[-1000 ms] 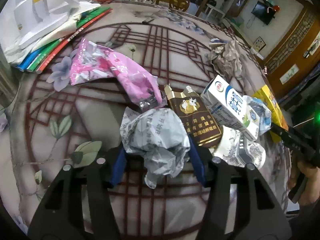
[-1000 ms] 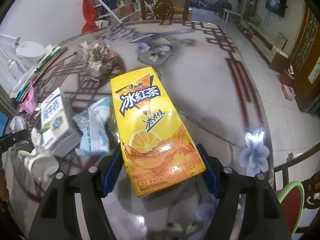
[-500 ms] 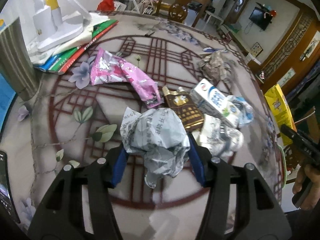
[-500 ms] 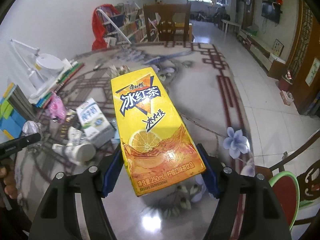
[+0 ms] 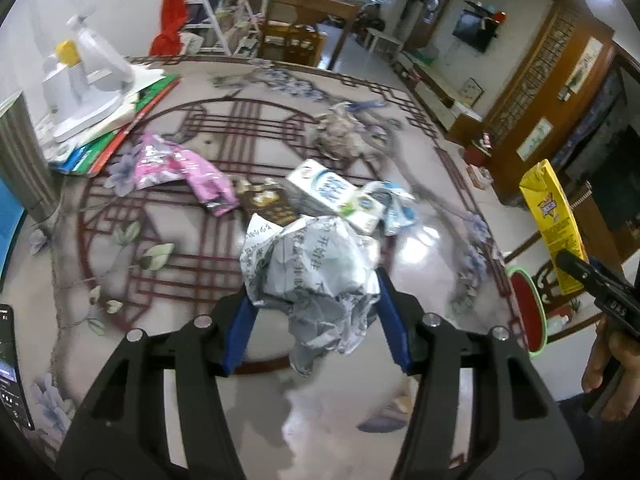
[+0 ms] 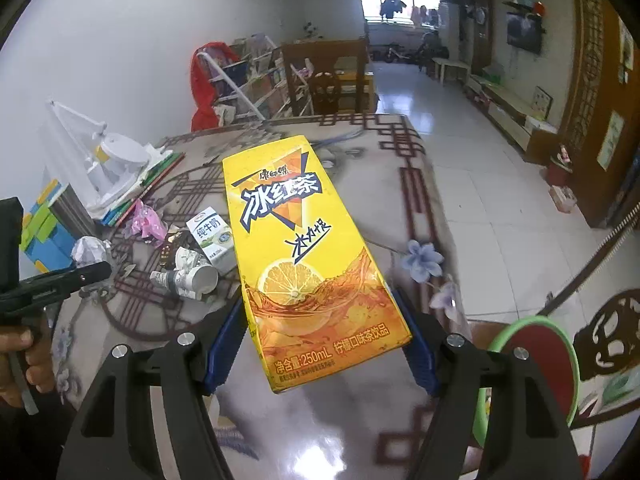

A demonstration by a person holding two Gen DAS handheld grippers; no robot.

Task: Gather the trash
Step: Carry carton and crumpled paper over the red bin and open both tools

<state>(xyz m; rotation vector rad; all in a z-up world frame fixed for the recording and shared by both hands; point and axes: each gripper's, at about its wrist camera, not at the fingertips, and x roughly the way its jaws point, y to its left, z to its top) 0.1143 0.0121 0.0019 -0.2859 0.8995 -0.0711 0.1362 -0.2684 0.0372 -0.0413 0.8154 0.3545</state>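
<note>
My left gripper (image 5: 316, 320) is shut on a crumpled ball of printed paper (image 5: 312, 268) and holds it above the table. My right gripper (image 6: 320, 344) is shut on a yellow iced tea carton (image 6: 304, 256), also held high above the table; the carton shows at the right of the left wrist view (image 5: 554, 220). On the table lie a white milk carton (image 5: 332, 196), a pink wrapper (image 5: 184, 168), a brown packet (image 5: 268, 208), a crushed paper cup (image 6: 188, 276) and a grey crumpled wad (image 5: 340, 136).
A red bin with a green rim (image 6: 536, 368) stands on the floor beside the table's right edge, also seen in the left wrist view (image 5: 528, 312). A white lamp on books (image 5: 84, 92) sits at the table's far left. A phone (image 5: 12, 364) lies at the left edge.
Both grippers have risen and pulled back from the table, each still holding its item. The trash pile now looks smaller and farther away.
</note>
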